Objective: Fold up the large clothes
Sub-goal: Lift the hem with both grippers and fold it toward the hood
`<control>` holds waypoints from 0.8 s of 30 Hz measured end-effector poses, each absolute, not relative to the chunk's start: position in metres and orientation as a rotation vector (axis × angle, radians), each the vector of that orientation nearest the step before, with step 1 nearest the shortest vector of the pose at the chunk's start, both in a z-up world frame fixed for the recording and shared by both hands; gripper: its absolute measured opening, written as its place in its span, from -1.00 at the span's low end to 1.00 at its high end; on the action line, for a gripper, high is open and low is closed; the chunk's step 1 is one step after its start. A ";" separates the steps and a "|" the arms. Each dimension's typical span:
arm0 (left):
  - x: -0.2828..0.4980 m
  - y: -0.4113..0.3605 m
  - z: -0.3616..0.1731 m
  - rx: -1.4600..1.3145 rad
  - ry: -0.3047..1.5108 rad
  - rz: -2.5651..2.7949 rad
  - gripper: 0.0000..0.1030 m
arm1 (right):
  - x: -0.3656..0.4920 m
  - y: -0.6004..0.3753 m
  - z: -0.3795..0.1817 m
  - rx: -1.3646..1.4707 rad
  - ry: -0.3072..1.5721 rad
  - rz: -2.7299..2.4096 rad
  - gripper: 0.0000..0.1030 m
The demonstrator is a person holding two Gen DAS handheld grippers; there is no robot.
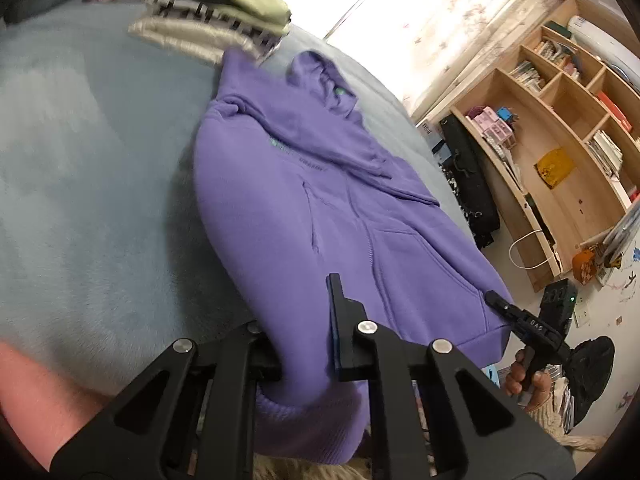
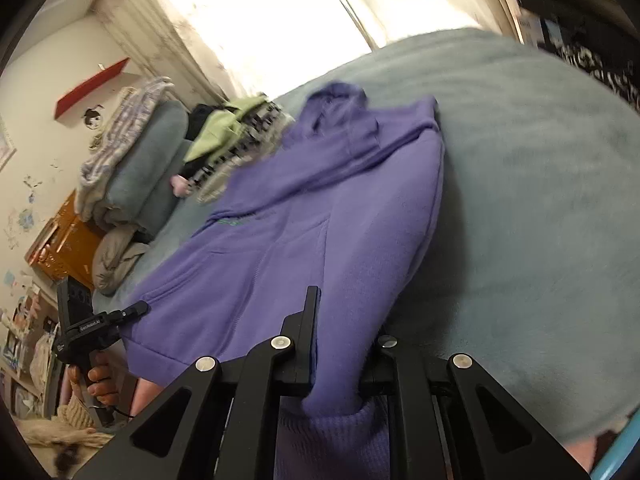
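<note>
A purple hoodie (image 1: 320, 184) lies front up on a grey-blue bed cover (image 1: 88, 184), hood toward the far end, sleeves folded over the chest. My left gripper (image 1: 298, 344) is shut on the hoodie's ribbed bottom hem at one corner. My right gripper (image 2: 340, 360) is shut on the hem (image 2: 340, 420) at the other corner. Each gripper shows in the other's view: the right gripper (image 1: 496, 302) at the hem's far corner, the left gripper (image 2: 138, 308) likewise. The hoodie (image 2: 304, 216) fills the middle of the right wrist view.
A stack of folded clothes (image 1: 216, 12) sits at the head of the bed beyond the hood. Rolled blankets (image 2: 136, 168) lie farther back. A wooden shelf unit (image 1: 560, 140) stands beside the bed, with clutter on the floor.
</note>
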State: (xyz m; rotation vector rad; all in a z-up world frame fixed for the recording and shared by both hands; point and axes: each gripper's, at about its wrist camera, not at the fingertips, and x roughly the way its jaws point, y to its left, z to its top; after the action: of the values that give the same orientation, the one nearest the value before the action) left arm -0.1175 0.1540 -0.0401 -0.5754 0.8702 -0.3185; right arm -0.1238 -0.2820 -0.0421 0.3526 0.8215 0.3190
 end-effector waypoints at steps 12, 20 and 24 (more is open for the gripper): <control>-0.160 0.188 -0.007 -0.714 0.951 -0.310 -0.82 | -0.148 -0.258 -0.032 0.367 1.042 0.304 -0.79; -0.095 0.206 -0.034 -0.845 0.966 -0.281 -0.81 | -0.076 -0.300 -0.054 0.772 1.042 0.276 -0.77; -0.031 0.212 -0.044 -0.928 0.951 -0.274 -0.79 | -0.003 -0.321 -0.049 0.833 1.026 0.244 -0.73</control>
State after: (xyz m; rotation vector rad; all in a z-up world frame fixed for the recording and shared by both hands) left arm -0.0311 0.2124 -0.0437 -0.9279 0.9513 -0.2738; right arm -0.0035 -0.3209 -0.0491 0.8329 1.0257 0.2439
